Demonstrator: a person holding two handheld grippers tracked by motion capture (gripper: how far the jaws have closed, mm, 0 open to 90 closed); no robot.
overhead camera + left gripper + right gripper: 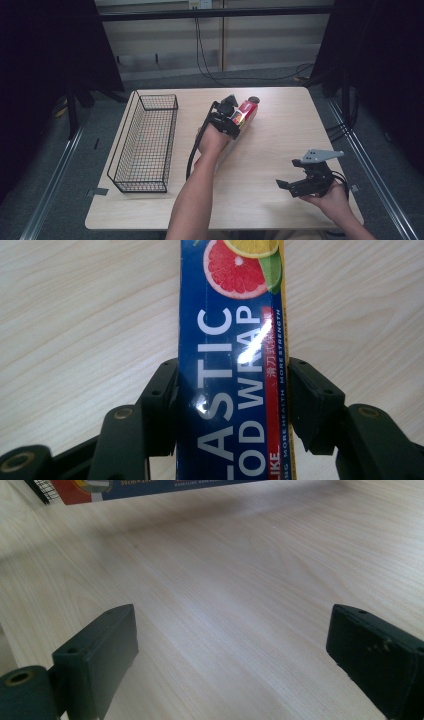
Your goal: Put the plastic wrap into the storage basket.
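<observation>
The wrap box (232,365) is deep blue with white lettering, a red stripe, a yellow edge and a pink grapefruit slice with lime and lemon. The table (280,150) is pale wood grain. The basket (145,145) is black wire mesh. Both grippers' jaws are black.

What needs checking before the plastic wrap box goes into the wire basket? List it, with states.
1. Left gripper clamped on the plastic wrap box, jaws on both long sides: ok.
2. Box off the table: its end looks raised in the right gripper view, ok.
3. Wire basket has room inside: ok.
4. Path from box to basket free of things: ok.
5. Right gripper open and out of the way, at the table's near right: ok.
6. Grip centred along the box: cannot tell.
</observation>
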